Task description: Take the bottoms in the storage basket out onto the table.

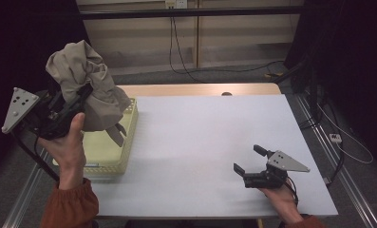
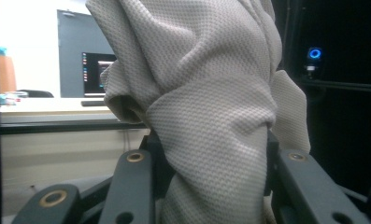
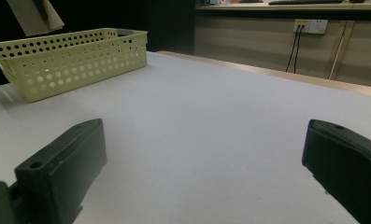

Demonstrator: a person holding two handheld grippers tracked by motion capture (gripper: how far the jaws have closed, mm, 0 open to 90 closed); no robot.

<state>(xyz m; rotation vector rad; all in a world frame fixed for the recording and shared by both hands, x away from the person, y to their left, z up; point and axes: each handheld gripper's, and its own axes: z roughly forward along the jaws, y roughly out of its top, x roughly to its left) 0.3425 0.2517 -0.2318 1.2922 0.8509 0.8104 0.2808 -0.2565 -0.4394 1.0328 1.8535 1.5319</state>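
The left gripper (image 1: pixel 84 92) clamps a bunched beige woven cloth (image 1: pixel 84 80) above the pale yellow perforated plastic basket (image 1: pixel 129 124); the right gripper (image 1: pixel 249 159), well apart from the basket, gapes wide, empty.

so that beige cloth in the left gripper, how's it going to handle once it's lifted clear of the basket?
Likely floppy: the beige cloth bunches and droops around the left gripper. Probably light, since one pinch holds it above the basket. The textured weave looks grippy, though a loose tail could snag.
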